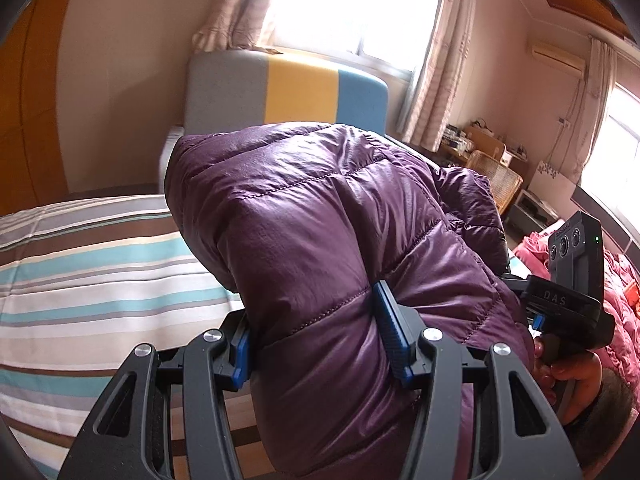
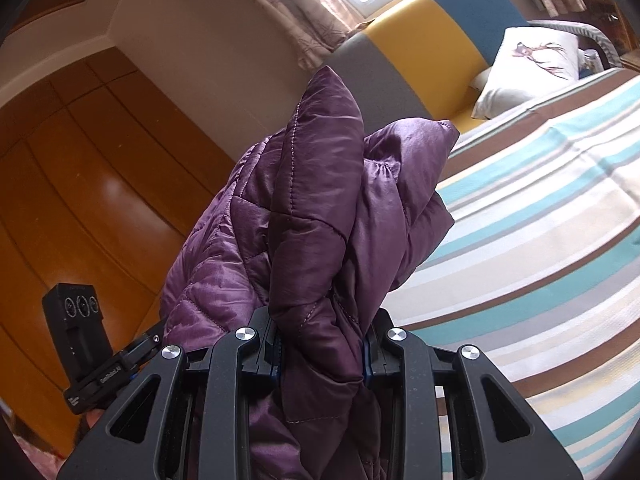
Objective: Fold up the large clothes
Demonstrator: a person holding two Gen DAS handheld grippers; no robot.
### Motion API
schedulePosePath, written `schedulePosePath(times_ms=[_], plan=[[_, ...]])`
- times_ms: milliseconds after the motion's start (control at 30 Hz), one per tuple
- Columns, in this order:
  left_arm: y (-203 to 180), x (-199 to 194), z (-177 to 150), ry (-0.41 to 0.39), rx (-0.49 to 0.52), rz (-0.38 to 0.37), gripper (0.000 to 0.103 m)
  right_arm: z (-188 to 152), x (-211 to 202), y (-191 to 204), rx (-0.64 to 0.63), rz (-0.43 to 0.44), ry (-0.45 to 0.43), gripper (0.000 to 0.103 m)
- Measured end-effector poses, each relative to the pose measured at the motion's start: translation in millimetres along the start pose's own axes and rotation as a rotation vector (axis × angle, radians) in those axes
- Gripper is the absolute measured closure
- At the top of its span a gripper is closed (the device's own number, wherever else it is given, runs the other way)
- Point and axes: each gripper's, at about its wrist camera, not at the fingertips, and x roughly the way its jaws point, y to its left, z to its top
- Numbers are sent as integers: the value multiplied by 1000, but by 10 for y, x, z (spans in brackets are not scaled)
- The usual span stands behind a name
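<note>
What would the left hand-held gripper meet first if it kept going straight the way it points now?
The purple jacket itself: the left hand-held gripper is already clamped on its padded bulk, which fills the line ahead. Beyond that, probably the striped bed or the headboard; depth is unclear.

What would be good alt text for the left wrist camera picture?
The left gripper is clamped on a thick fold of a purple quilted puffer jacket, held up above a striped bed cover. At right the right gripper grips the same jacket, with a bright curtained window and a grey, yellow and blue headboard behind.
</note>
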Motion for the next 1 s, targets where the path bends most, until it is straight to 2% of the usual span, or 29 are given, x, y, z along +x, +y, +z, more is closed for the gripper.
schedulePosePath(times_ms=[267, 500, 733, 900, 1000], plan=[[488, -393, -136, -48, -53, 64, 50, 20, 397, 386, -53, 45, 45, 75], [982, -589, -260, -62, -113, 124, 50, 5, 928, 629, -84, 75, 108, 75], [1513, -484, -430, -44, -198, 185, 50, 4, 1556, 714, -97, 67, 188, 75], [1837, -217, -579, 3, -257, 216, 50, 12, 2018, 622, -91, 16, 240, 75], [1941, -57, -691, 15, -286, 232, 44, -25, 2143, 588, -90, -12, 231, 74]])
